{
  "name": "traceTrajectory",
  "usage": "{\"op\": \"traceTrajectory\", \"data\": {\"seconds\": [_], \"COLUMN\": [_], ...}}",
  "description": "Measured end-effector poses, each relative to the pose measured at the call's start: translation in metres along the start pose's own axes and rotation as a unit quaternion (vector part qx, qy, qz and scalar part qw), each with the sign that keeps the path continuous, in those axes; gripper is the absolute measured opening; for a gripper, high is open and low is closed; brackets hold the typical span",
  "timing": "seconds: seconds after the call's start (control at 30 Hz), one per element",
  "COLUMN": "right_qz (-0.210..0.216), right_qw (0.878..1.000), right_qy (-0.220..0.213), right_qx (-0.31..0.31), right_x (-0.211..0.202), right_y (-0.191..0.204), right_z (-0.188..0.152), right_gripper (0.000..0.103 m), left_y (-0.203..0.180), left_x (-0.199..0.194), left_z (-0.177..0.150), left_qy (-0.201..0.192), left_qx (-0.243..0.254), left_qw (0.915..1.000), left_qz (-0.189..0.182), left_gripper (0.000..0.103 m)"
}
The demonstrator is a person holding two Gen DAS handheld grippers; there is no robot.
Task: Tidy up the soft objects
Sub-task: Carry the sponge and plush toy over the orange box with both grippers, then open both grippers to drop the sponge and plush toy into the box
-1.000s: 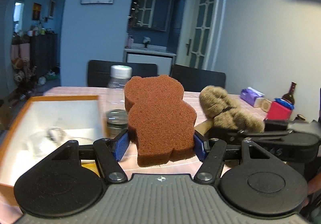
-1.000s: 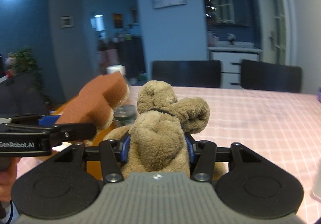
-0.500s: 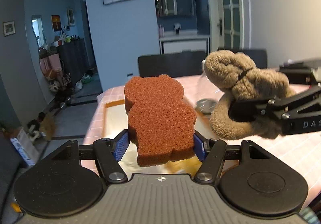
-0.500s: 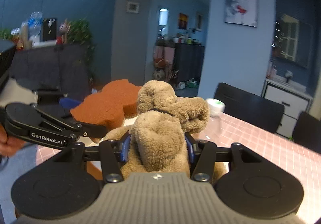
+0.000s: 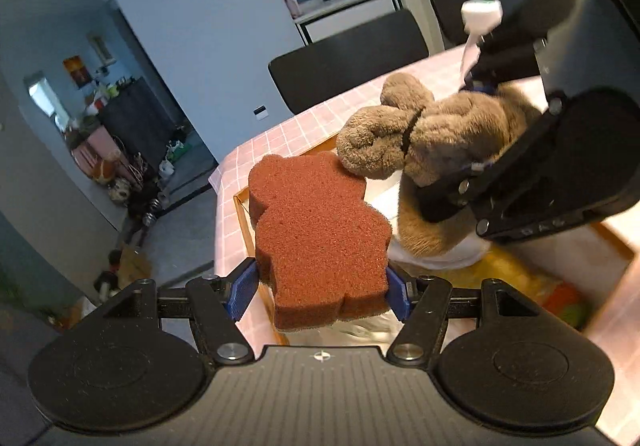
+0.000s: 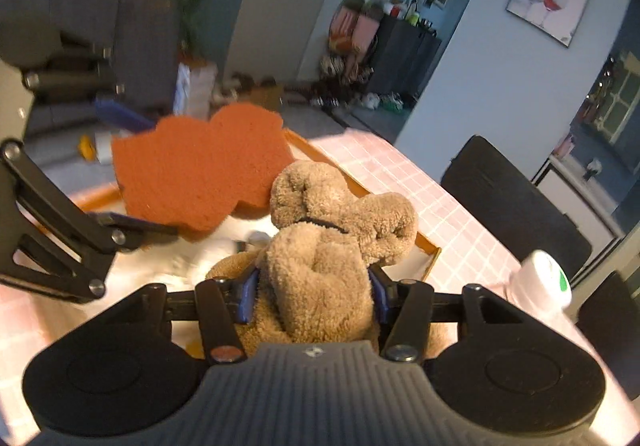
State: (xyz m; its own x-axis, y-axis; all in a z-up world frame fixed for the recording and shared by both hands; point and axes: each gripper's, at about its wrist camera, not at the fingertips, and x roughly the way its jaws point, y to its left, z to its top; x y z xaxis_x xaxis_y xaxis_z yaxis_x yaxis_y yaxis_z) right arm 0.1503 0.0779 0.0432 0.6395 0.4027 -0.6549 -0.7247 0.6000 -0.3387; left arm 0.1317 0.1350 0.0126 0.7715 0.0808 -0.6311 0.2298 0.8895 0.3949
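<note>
My left gripper (image 5: pixel 320 288) is shut on a brown bear-shaped sponge (image 5: pixel 316 238), its blue pads pressing both sides. My right gripper (image 6: pixel 312 296) is shut on a tan plush toy (image 6: pixel 320 254) with a dark band round its neck. Both hang over a wooden-rimmed box (image 5: pixel 240 206) with a white inside at the corner of the pink checked table (image 6: pixel 420 186). In the left wrist view the plush toy (image 5: pixel 420 138) and the right gripper's black frame sit just right of the sponge, the plush's head touching it. In the right wrist view the sponge (image 6: pixel 200 174) is up left.
A clear bottle with a white cap (image 6: pixel 540 282) stands on the table behind the box, also the bottle (image 5: pixel 478 22) beyond the right gripper. Yellow, orange and green items (image 5: pixel 532 286) lie in the box. Black chairs (image 5: pixel 348 54) line the table's far side. The floor drops away left.
Both grippers have swung left over the box and rolled, tilting the views. The plush toy has come closer to the sponge and now touches it. Both grips are unchanged.
</note>
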Motion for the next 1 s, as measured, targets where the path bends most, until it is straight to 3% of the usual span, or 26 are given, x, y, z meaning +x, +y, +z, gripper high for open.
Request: {"op": "traceTrajectory", "data": {"seconds": [0.3, 0.47, 0.6, 0.83, 1.0], "right_qz": [-0.049, -0.045, -0.038, -0.046, -0.044], "right_qw": [0.996, 0.995, 0.996, 0.994, 0.995], "right_qy": [0.028, 0.051, 0.064, 0.051, 0.045], "right_qx": [-0.075, -0.068, -0.059, -0.079, -0.073], "right_x": [0.044, 0.064, 0.069, 0.068, 0.067], "right_y": [0.008, 0.001, 0.000, 0.000, -0.007], "right_z": [0.009, 0.016, 0.026, 0.025, 0.027], "right_gripper": [0.055, 0.056, 0.058, 0.066, 0.067], "left_y": [-0.004, -0.008, -0.003, 0.003, 0.008], "left_x": [0.040, 0.051, 0.054, 0.052, 0.046], "left_z": [-0.001, -0.001, -0.002, -0.004, -0.001], "left_qy": [0.017, 0.038, 0.043, 0.031, 0.027], "left_qx": [0.062, 0.076, 0.074, 0.066, 0.051], "left_qw": [0.9978, 0.9962, 0.9964, 0.9973, 0.9982], "left_qz": [0.017, 0.016, 0.005, -0.004, -0.016], "left_gripper": [0.076, 0.077, 0.080, 0.085, 0.089]}}
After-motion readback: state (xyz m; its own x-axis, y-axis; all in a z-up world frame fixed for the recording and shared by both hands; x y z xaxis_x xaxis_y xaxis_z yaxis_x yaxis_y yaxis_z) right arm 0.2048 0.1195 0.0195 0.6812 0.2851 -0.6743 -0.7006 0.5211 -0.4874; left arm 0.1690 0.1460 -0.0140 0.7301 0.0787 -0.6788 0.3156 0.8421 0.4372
